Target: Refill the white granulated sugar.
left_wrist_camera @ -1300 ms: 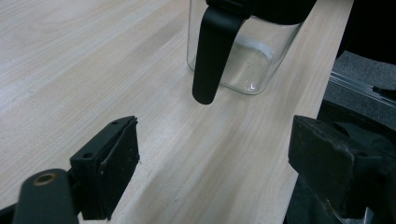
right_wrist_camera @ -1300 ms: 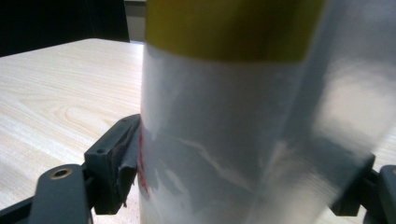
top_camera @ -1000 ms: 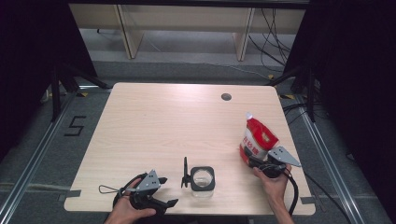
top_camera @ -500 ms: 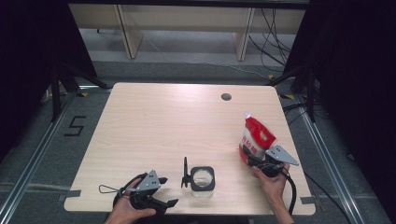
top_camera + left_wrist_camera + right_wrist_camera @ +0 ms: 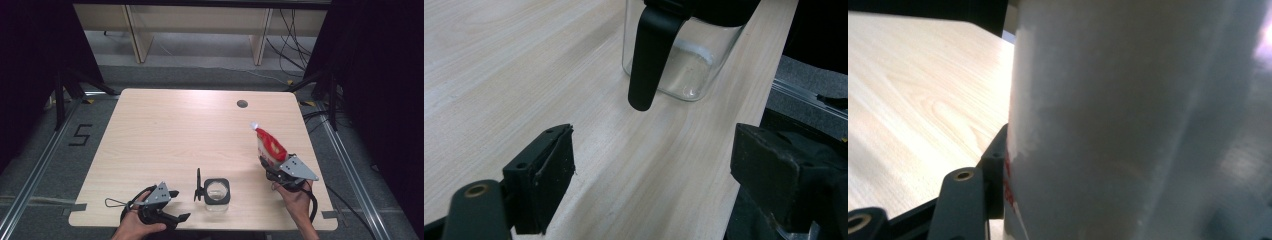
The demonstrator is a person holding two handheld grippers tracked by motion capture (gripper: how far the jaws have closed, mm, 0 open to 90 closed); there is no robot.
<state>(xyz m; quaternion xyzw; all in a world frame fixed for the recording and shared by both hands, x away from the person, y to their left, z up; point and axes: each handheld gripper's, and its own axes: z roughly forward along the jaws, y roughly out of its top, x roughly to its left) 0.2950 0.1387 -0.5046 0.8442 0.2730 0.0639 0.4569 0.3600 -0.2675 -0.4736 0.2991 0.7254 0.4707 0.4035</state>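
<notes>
High view: right tool [image 5: 274, 167] pinches a red-and-white pouch [image 5: 267, 144], tilted, near the tabletop [image 5: 165, 130] right edge. Left tool [image 5: 172, 205] spread beside the glass jar [image 5: 217, 192] at the front edge; middle open.

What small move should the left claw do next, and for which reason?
Probably ease forward and close on the glass jar. The left claw stands open and empty just short of it, while the right claw already holds the red pouch, likely for pouring; the jar needs steadying.
</notes>
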